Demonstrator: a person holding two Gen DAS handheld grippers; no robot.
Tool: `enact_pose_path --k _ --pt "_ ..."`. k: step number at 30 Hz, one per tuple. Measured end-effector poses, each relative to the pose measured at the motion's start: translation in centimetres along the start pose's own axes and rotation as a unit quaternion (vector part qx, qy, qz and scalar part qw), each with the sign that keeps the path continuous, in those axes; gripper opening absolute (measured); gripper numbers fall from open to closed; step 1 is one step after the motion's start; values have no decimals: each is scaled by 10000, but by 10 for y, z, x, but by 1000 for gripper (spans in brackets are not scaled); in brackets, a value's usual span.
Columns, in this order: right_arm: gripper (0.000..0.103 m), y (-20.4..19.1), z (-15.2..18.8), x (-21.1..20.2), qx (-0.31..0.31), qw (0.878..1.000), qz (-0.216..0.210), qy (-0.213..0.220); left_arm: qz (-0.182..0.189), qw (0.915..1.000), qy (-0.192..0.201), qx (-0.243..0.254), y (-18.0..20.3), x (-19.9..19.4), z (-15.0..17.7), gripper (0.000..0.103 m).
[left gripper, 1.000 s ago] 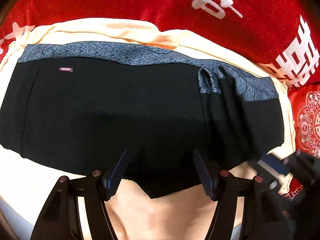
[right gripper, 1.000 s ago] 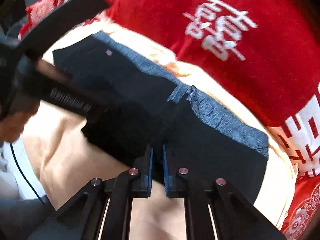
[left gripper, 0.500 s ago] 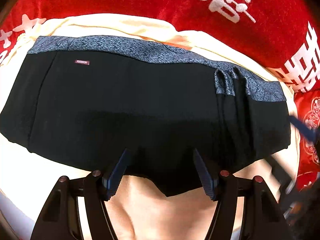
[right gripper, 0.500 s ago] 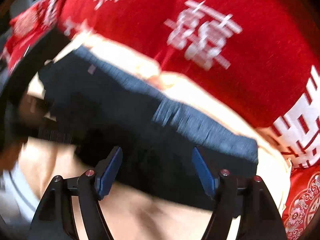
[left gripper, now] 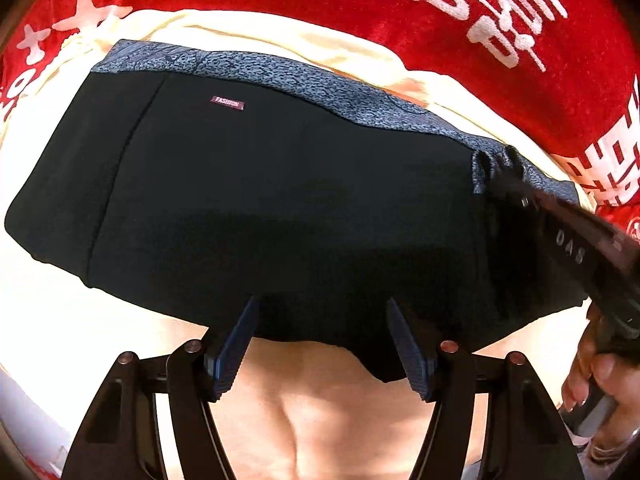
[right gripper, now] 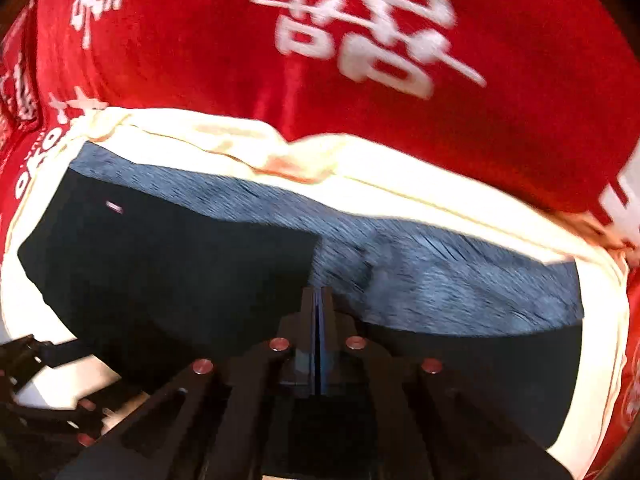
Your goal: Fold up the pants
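Note:
Black pants [left gripper: 288, 208] with a grey-blue patterned waistband [left gripper: 304, 80] lie folded into a wide rectangle on a cream sheet [left gripper: 280, 36]. A small red label [left gripper: 227, 103] sits near the waistband. My left gripper [left gripper: 322, 344] is open and empty, fingertips at the pants' near edge. My right gripper [right gripper: 318, 300] has its jaws closed over the pants [right gripper: 172, 272] at the waistband [right gripper: 440, 284] by a bunched fold; whether cloth is pinched is unclear. It shows in the left wrist view [left gripper: 492, 164] at the right end.
A red quilt with white characters [left gripper: 400, 8] lies behind the cream sheet and wraps to the right [right gripper: 360, 60]. A hand [left gripper: 596, 384] holds the right gripper's handle at the lower right. The left gripper [right gripper: 40, 392] shows at the lower left.
The right gripper opened half a second ago, moved forward over the pants to the waistband fold, and is now shut. The left gripper stayed open and shifted a little left along the near edge.

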State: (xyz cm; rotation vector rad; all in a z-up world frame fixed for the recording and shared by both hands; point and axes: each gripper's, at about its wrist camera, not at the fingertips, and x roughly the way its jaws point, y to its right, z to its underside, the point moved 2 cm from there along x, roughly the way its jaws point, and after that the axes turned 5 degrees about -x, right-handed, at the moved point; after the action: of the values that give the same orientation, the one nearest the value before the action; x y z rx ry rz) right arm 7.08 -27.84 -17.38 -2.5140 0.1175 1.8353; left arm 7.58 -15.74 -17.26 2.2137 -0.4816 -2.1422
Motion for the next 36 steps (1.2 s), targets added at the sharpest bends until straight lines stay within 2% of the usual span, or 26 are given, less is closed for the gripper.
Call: enact_pose_path --k 2,4,5,6,8,10,12,14,16,17,19,23,26,29,36 --pt "1 -8 -5 7 81 9997 -164 -140 -62 10000 11 -34 -2 0 -3 67" --pt "1 -10 -4 -5 189 9992 -333 67 -131 9999 73 -41 -3 -5 -6 67" --pt "4 -9 1 -15 140 9995 -258 145 -185 9997 129 -3 -2 -7 -7 70" --pt "8 -8 3 -20 91 9997 -153 155 -279 9994 192 63 -2 -10 -7 77" --pt "32 9 18 -37 148 9993 258 220 -406 9987 264 124 -1 -12 -8 79" --pt "48 35 27 -47 366 9970 626 266 -453 9986 257 130 -3 -14 -7 79" --pt "49 64 44 -46 738 9941 783 107 -489 9985 244 34 -6 -14 -7 79" --pt "49 79 54 -34 1101 9912 710 -178 -534 9983 228 -51 -5 -12 -7 79" --pt "49 87 67 -12 1574 9861 213 -490 -588 9980 217 -76 -6 -12 -5 79" --pt "51 83 69 -6 1655 9846 124 -554 -624 9978 203 -74 -6 -12 -4 79" --pt "50 73 63 -6 1452 9878 270 -497 -655 9976 207 -99 -9 -13 -1 79" --pt "51 49 54 -10 1169 9915 -337 -471 -744 9969 160 -209 -21 -16 4 79" --pt "55 24 54 -21 656 9968 -156 -430 -790 9963 159 -306 -28 -17 6 79" --pt "63 5 58 -27 549 9973 -197 -453 -788 9960 202 -376 -35 -22 7 79" --pt "68 -11 63 -26 243 9977 -20 -634 -774 9953 241 -523 -51 -25 8 79"
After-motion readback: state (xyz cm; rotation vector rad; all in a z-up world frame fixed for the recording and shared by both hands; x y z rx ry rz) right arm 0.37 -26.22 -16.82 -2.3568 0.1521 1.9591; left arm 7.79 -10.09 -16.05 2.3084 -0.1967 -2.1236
